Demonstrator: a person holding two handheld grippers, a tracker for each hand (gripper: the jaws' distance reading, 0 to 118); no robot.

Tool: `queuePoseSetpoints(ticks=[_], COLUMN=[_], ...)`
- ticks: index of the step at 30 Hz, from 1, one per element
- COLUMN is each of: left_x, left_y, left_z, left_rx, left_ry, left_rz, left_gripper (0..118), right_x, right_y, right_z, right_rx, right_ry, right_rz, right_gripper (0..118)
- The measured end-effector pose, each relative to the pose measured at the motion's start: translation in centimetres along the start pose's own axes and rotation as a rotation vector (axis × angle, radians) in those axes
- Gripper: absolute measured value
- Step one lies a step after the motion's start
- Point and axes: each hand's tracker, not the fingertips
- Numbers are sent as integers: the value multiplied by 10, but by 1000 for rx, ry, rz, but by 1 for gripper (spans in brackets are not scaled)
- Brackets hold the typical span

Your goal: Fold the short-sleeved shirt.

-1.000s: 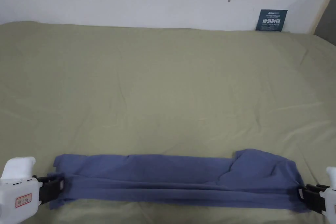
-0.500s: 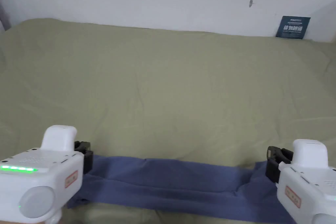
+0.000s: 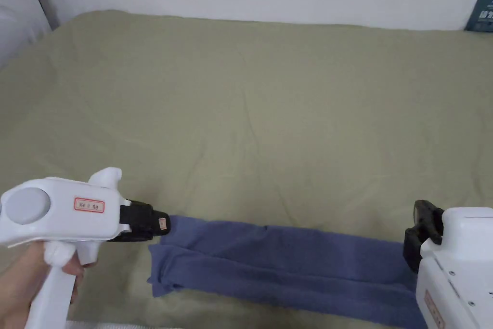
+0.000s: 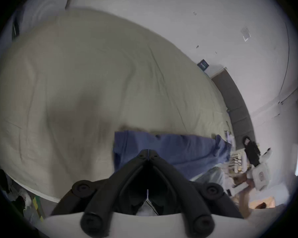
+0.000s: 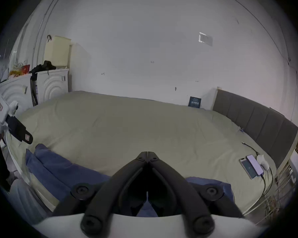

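Home bedroom: wide bed (image 5: 127, 125) with padded headboard (image 5: 258, 121) at 3 o'clock, white cabinets (image 5: 53, 85) at 10 o'clock.

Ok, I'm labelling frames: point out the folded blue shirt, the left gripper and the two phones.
folded blue shirt (image 3: 289, 262), head view, middle of the strip.
left gripper (image 3: 163, 224), head view, jaw tips.
two phones (image 5: 251, 166), right gripper view, screens.

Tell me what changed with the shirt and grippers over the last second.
Both grippers let go of the shirt ends: left gripper and right gripper have lifted off it, jaws closed and empty. The shirt stays a long folded band on the green sheet.
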Motion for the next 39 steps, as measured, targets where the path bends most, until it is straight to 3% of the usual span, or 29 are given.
queuePoseSetpoints(ticks=[2,9,11,12,14,15,21,25,27,28,29,32,33,34,39], left_x=[-13,-37,-39,-40,-42,-42,-48,-33,-36,-36,-37,-43,-48,-46,-28], left_y=[7,11,11,10,11,8,5,1,-1,-3,-6,-13,-16,-19,-22], left_z=[-2,-6,-8,-9,-15,-21,-58,-67,-60,-58,-56,-49,-50,-49,-28], left_rx=[-39,-52,-52,-61,-80,-91,-169,-170,-148,-145,-145,-117,-121,-120,-30], left_ry=[-80,-124,-147,-157,-180,-188,-297,-259,-303,-314,-287,-102,-144,-201,-140], left_rz=[57,117,127,121,118,121,183,141,211,213,197,208,237,289,256], left_gripper=[0,0,7,19,101,118,116,115,109,94,67,29,6,6,6], right_x=[-4,-4,-2,-2,2,4,7,9,11,12,13,17,18,20,30], right_y=[-2,-8,-8,-8,-8,-8,-14,-16,-16,-17,-16,-15,-14,-13,-6], right_z=[0,-4,-4,-5,-4,-5,-8,-8,-8,-9,-9,-7,-6,-5,5], right_rx=[-6,-51,-53,-56,-57,-62,-94,-101,-102,-100,-100,-96,-94,-92,-65], right_ry=[3,15,11,8,8,6,8,5,7,6,7,10,11,11,17], right_rz=[4,-3,15,26,22,15,-18,-27,-38,-43,-48,-71,-75,-80,-90], right_gripper=[0,0,0,0,0,0,0,0,0,0,0,0,0,0,0])
